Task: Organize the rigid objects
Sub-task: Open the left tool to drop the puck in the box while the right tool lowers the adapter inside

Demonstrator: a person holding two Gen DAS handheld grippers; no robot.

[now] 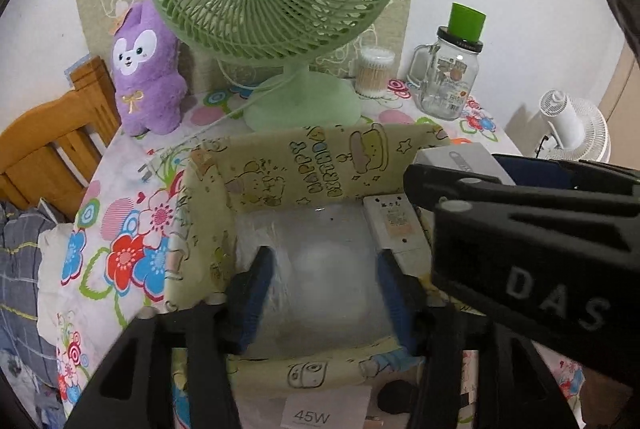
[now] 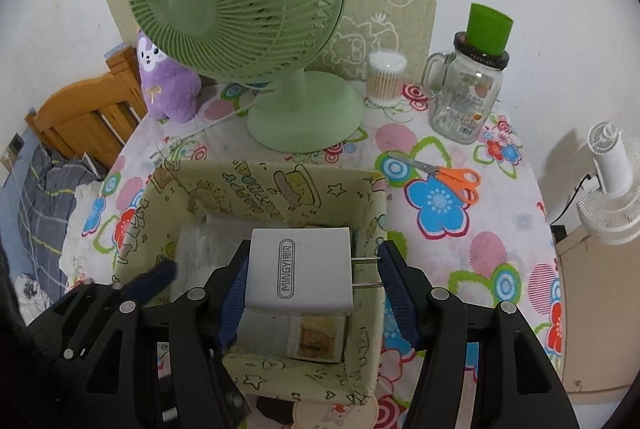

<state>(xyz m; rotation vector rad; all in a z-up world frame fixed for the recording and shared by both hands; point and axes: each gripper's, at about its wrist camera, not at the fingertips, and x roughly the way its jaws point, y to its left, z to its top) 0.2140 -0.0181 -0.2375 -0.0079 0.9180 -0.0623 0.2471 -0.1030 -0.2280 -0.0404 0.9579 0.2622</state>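
Observation:
A yellow cartoon-print storage box (image 1: 280, 165) (image 2: 168, 197) stands on the flowered table. My right gripper (image 2: 312, 281) holds a white MINGYI charger (image 2: 300, 269) over the box, its prongs pointing right against the right finger. The charger's top shows in the left wrist view (image 1: 456, 157) behind the right gripper's black body. My left gripper (image 1: 324, 293) is open over the box's inside, with a clear plastic bag (image 1: 320, 261) between its fingers. A white adapter (image 1: 394, 225) lies at the box's right wall. A white 45W box (image 1: 324, 413) lies below the box's near wall.
A green desk fan (image 2: 256, 9) stands behind the box, with a purple plush (image 1: 144, 69) to its left. A cotton-swab jar (image 2: 386, 79), a glass mug jar (image 2: 464, 97) with a green cup on top and orange scissors (image 2: 448, 177) are to the right. A wooden bed frame (image 1: 48, 149) is left.

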